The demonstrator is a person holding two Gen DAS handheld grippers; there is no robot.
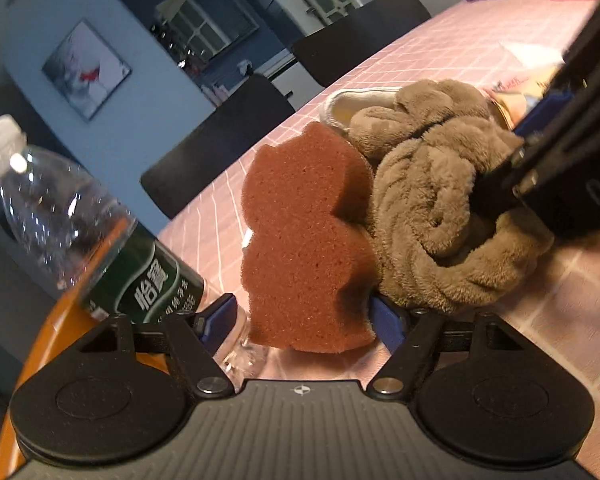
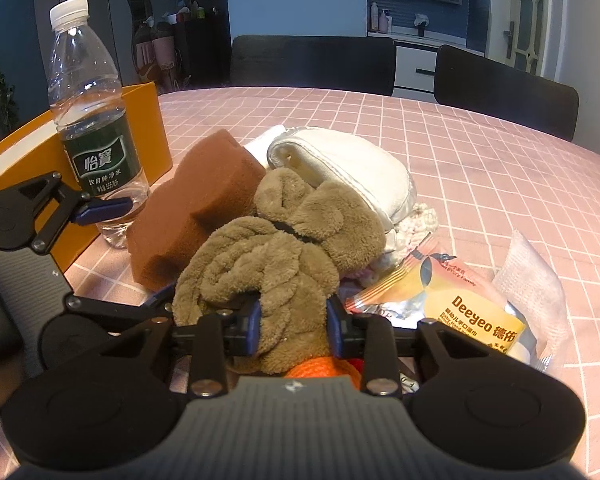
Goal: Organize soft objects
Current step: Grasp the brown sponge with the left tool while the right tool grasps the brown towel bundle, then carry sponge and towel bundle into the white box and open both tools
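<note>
right tool [image 2: 292, 326] pinched brown plush towel [image 2: 276, 256] | left tool [image 1: 300, 320] spread around brown sponge [image 1: 308, 240], just left of towel | pile unsorted beside water bottle [image 2: 92, 120] | sorting barely begun

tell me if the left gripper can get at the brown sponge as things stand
Probably yes. The brown sponge already stands between the open fingers of the left gripper, nothing blocking it. The plush towel held by the right gripper presses against its side, and the water bottle crowds the other.
</note>
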